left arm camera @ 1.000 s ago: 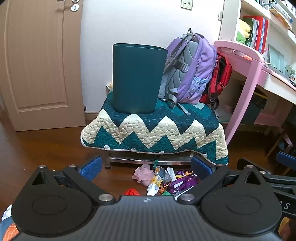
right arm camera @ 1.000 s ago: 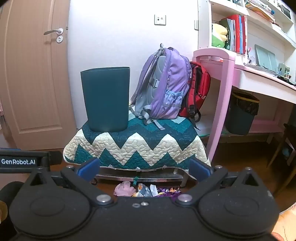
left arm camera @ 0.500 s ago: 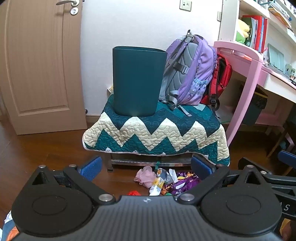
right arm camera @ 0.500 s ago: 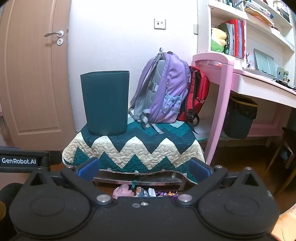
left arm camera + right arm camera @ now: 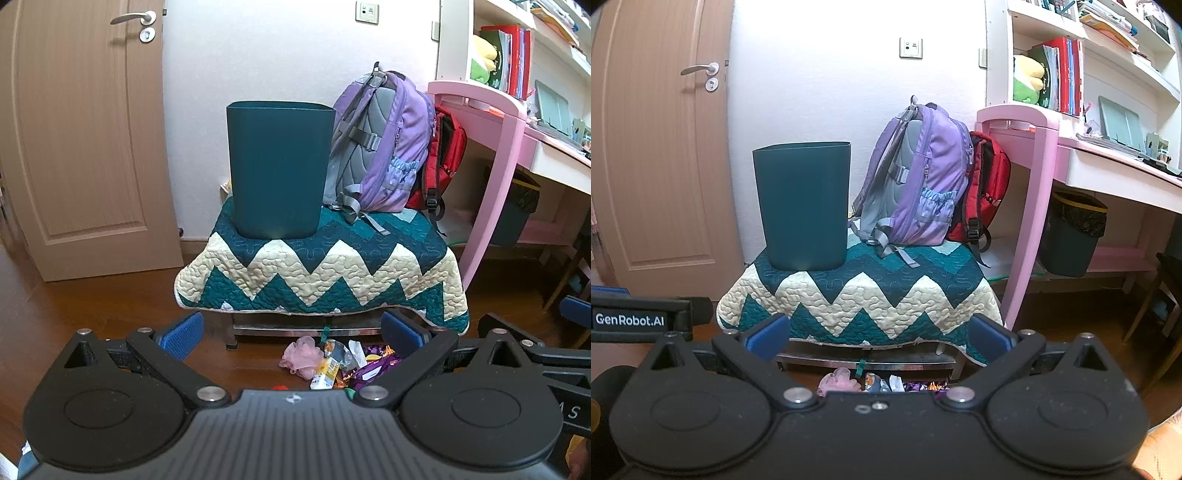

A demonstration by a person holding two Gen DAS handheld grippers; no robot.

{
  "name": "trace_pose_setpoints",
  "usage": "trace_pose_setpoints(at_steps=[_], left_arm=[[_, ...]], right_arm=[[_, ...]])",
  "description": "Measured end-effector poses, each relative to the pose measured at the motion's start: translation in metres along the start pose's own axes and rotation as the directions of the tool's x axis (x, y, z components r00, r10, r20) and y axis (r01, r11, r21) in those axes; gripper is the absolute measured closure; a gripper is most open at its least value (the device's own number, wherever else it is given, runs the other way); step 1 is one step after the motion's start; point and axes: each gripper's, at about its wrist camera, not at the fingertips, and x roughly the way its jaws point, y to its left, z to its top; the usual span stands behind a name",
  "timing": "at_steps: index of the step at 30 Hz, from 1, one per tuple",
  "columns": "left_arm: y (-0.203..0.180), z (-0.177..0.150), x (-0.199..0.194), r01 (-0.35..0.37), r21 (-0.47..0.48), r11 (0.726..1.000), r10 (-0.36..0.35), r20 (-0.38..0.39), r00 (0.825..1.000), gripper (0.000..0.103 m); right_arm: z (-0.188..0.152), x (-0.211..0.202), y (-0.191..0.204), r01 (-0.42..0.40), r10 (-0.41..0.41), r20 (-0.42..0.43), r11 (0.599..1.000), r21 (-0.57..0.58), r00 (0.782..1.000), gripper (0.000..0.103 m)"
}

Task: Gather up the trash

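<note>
Left gripper (image 5: pixel 291 334): fingers spread wide, nothing between them, held above the floor and facing the stool.
Right gripper (image 5: pixel 877 334): fingers spread wide too, empty, raised a little more so the trash barely shows over its body.
Trash (image 5: pixel 338 363): a small heap on the wooden floor (image 5: pixel 92 306) just in front of the stool, partly under the quilt's front edge.
In the heap: a pink puff (image 5: pixel 301 354) on the left, a yellow-and-white carton (image 5: pixel 325 373) in the middle, purple wrappers (image 5: pixel 373 371) on the right, a red scrap (image 5: pixel 280 387) nearest the gripper; the other pieces are too small to tell, perhaps crumpled foil.
Bin (image 5: pixel 279 170): dark teal, upright on the left part of the quilt, its inside hidden from both views.
Quilt (image 5: pixel 321 266): teal and cream zigzag, draped over a low stool (image 5: pixel 236 328) with metal legs.
Backpack (image 5: pixel 384 144): purple, upright just right of the bin, touching it near the top; a red bag (image 5: pixel 443 162) leans behind it.
Desk (image 5: pixel 491 122): pink, right of the stool, with a second, bag-lined bin (image 5: pixel 1073 232) underneath.
Door (image 5: pixel 74 129): wooden, closed, left of the stool.
</note>
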Motion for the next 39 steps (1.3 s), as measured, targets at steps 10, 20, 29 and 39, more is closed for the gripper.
trace_pose_setpoints(at_steps=[10,20,29,39], left_arm=[[-0.003,0.001,0.000,-0.002,0.010,1.000,0.002,-0.012,1.000,0.000],[-0.008,0.002,0.002,-0.004,0.019,1.000,0.005,-0.023,1.000,0.000],[-0.006,0.001,-0.002,-0.012,0.008,1.000,0.012,0.009,1.000,0.000],[-0.007,0.000,-0.013,-0.012,0.018,1.000,0.011,0.074,0.997,0.000]], right_arm=[[-0.001,0.000,-0.002,0.001,-0.001,0.001,1.000,0.011,1.000,0.000],[-0.001,0.002,-0.004,0.004,-0.004,-0.003,1.000,0.023,1.000,0.000],[-0.003,-0.001,-0.003,-0.004,0.004,0.016,1.000,0.011,1.000,0.000],[-0.001,-0.010,0.000,-0.009,0.009,0.067,1.000,0.003,0.998,0.000]])
